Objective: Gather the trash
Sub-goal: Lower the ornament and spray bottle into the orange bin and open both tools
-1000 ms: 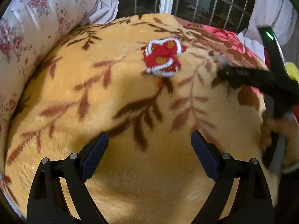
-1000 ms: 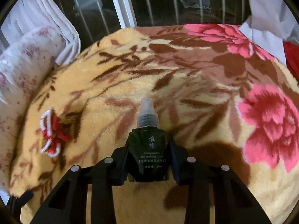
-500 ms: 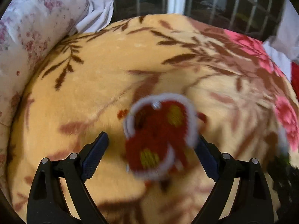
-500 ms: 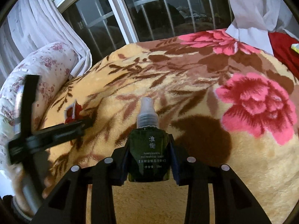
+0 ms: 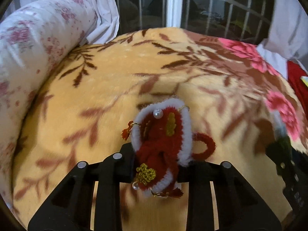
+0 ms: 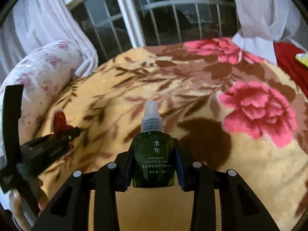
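Pipe-cleaner ornament (image 5: 161, 146), red with white edging, gold glitter patches and pearl beads, sits pinched in the left gripper (image 5: 156, 163), whose jaws have just been closing and now press on it from both sides. One red loop pokes out to the right of the jaws, and small tassels dangle off its edges. Seen from the right wrist camera, the same ornament (image 6: 60, 122) shows as a red blur at the tip of that gripper, above the blanket. The right gripper (image 6: 153, 165) clamps a dark green spray bottle (image 6: 152, 154) upright by its body, the clear cap standing above the pads. Below both lies a plush tan blanket (image 5: 115, 88) with brown leaves and pink flowers. Farther left rests a floral bolster pillow (image 5: 34, 44). Beyond it hang white curtains (image 6: 48, 19) before a barred window (image 6: 159, 17).
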`<state>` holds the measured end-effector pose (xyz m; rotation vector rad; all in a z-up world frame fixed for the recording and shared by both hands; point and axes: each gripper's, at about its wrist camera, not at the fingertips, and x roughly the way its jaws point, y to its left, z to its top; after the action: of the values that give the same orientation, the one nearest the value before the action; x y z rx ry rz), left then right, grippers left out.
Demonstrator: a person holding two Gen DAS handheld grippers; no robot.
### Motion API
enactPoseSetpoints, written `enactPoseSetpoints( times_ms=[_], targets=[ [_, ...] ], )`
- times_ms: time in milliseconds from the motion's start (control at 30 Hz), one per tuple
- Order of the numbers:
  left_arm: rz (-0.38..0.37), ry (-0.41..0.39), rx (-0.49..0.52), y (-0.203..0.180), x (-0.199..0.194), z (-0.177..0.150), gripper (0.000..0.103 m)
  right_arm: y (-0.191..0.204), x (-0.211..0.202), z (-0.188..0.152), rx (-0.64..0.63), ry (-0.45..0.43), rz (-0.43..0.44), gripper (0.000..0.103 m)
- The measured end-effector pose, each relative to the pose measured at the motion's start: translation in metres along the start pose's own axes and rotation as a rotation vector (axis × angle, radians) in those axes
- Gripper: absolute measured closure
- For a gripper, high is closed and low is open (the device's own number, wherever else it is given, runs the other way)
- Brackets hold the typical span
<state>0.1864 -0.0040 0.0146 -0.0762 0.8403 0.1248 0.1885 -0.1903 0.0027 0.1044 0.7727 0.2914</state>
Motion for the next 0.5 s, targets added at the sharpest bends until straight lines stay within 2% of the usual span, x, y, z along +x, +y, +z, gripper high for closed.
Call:
enactPoseSetpoints(
  times_ms=[233, 333, 500],
  targets=[
    [-0.054, -0.071, 0.048, 0.002, -0.099, -0.065, 0.077, 0.029, -0.091, -0.047, -0.08, -0.063, 0.044, 0.067],
    [-0.076, -0.084, 0.06, 0.005, -0.131, -0.097, 0.077, 0.037, -0.128, -0.076, -0.105, -0.079, 0.059, 0.067],
    [-0.109, -0.07, 0.07, 0.008, -0.161, -0.147, 0.076, 0.046, -0.175, -0.128, -0.118, -0.075, 0.09, 0.067]
  ],
)
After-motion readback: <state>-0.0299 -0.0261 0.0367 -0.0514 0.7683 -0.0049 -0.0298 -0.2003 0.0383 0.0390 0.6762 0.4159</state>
